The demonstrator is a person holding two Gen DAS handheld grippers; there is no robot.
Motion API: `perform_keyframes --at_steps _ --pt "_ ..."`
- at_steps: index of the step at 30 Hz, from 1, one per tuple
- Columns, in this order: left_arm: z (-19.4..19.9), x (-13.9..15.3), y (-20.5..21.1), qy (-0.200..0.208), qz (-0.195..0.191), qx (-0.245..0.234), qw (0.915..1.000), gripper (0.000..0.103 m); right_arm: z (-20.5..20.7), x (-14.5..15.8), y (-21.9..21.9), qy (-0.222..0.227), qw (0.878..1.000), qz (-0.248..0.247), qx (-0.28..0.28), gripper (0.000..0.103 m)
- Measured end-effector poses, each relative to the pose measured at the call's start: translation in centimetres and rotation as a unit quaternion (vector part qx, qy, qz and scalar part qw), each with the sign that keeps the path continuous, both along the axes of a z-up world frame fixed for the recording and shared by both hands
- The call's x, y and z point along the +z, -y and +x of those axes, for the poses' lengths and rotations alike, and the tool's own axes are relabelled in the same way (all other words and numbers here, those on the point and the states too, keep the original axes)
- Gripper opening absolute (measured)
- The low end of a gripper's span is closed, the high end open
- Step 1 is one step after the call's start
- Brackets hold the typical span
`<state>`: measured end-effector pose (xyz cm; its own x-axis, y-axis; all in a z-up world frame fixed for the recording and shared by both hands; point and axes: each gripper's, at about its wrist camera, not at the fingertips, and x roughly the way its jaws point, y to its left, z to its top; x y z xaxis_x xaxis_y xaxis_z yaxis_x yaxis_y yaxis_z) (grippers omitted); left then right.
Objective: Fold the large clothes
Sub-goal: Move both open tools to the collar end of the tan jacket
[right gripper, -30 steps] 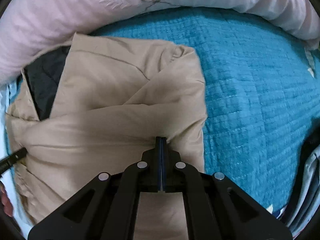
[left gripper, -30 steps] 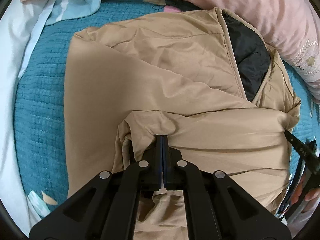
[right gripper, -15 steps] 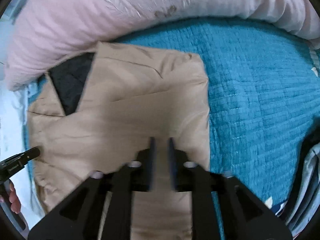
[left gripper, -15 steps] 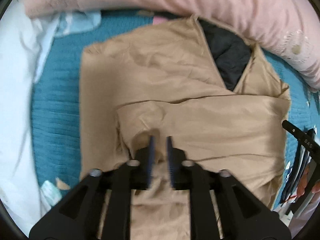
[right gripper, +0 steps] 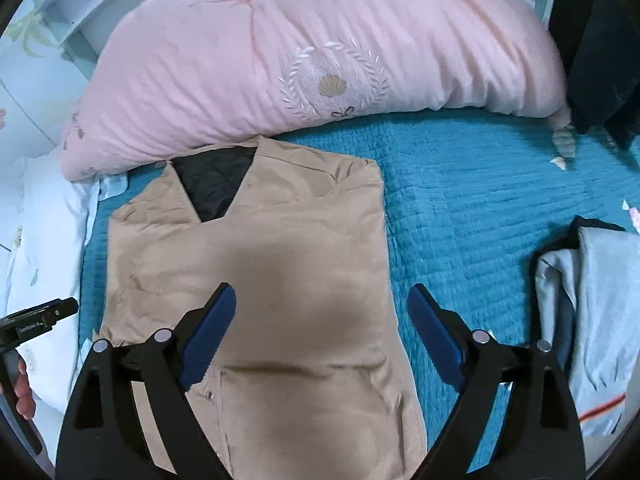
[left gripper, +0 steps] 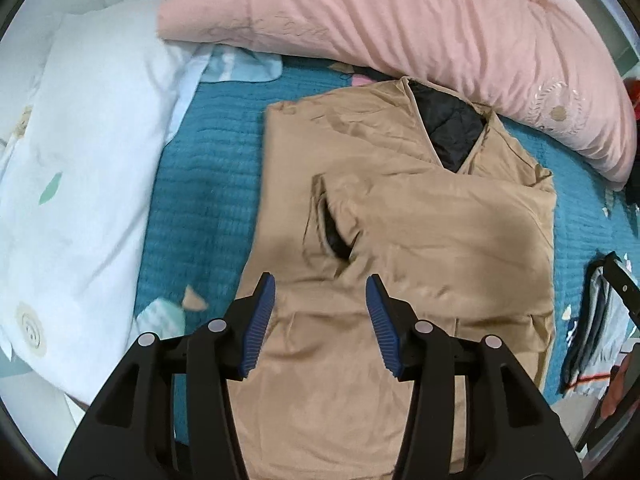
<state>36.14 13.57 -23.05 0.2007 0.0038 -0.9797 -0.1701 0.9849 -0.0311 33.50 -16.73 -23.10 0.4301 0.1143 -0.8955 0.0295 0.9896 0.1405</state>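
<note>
A tan jacket [left gripper: 420, 248] with a black quilted lining [left gripper: 452, 128] lies flat on the teal bedspread [left gripper: 200, 200], its sleeves folded across the chest. It also shows in the right wrist view [right gripper: 280, 280]. My left gripper [left gripper: 320, 312] is open and empty, raised above the jacket's lower left part near the sleeve cuff opening [left gripper: 336, 236]. My right gripper [right gripper: 320, 320] is wide open and empty, raised above the jacket's right half. The left gripper's tip [right gripper: 40, 316] shows at the left edge of the right wrist view.
A pink quilt [right gripper: 320, 68] lies along the far side of the bed. A white pillow [left gripper: 72, 180] lies to the left. A grey garment [right gripper: 592, 320] lies at the right edge, also seen in the left wrist view [left gripper: 596, 332]. Dark clothing [right gripper: 600, 40] hangs at far right.
Both grippers were shut on the folded sleeve fabric a second ago. They have opened, let go and pulled back and up. The sleeve now lies across the jacket's chest.
</note>
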Motion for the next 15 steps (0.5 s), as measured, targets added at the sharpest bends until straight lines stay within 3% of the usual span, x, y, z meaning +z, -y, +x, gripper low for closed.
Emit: perform_keyframes --at_steps 8,15 --pt "-2.8 1.0 -1.4 0.006 -0.005 0.010 0.9999 0.049 -2.6 1.7 -0.3 0.007 1.000 0.005 -0.003 0.085" --pt "-1.6 0.4 -2.7 0.001 -0.021 0.021 0.9996 0.049 -1.3 1.7 -0.4 0.002 1.000 0.008 -0.008 0.085"
